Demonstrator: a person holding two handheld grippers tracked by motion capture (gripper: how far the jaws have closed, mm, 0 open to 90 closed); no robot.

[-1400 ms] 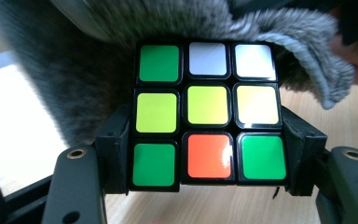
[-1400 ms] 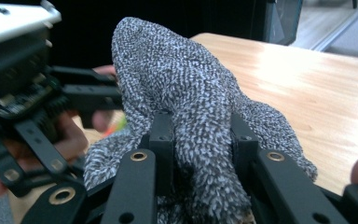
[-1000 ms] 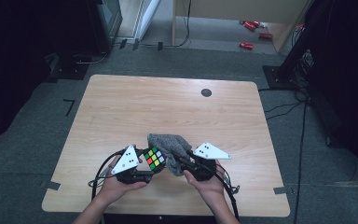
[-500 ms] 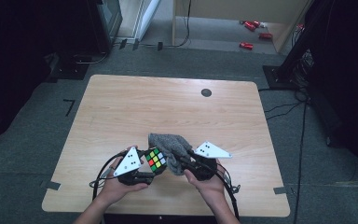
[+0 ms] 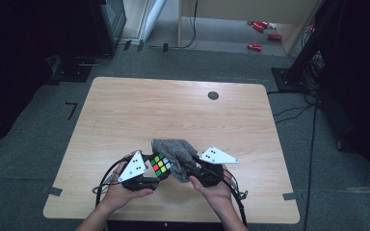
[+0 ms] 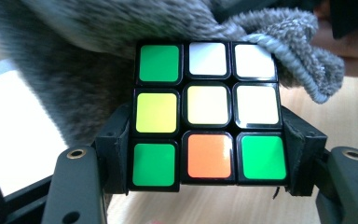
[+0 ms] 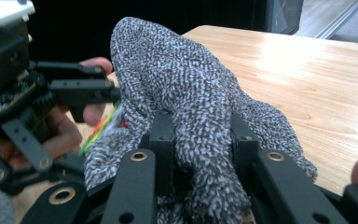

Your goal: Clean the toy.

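A puzzle cube (image 5: 160, 165) with coloured stickers sits clamped between the jaws of my left gripper (image 5: 153, 174) near the table's front edge. In the left gripper view the cube (image 6: 207, 114) shows green, white, yellow and orange squares, with both pads pressed on its sides. A grey knitted cloth (image 5: 177, 152) lies against the cube's far and right sides. My right gripper (image 5: 189, 169) is shut on a bunched fold of that cloth (image 7: 196, 116), which drapes over the cube's edge (image 7: 103, 126).
The wooden table (image 5: 173, 110) has a small black round spot (image 5: 213, 95) near its far right. Cables (image 5: 233, 192) trail from both grippers over the front edge. Dark floor, stands and red items surround the table.
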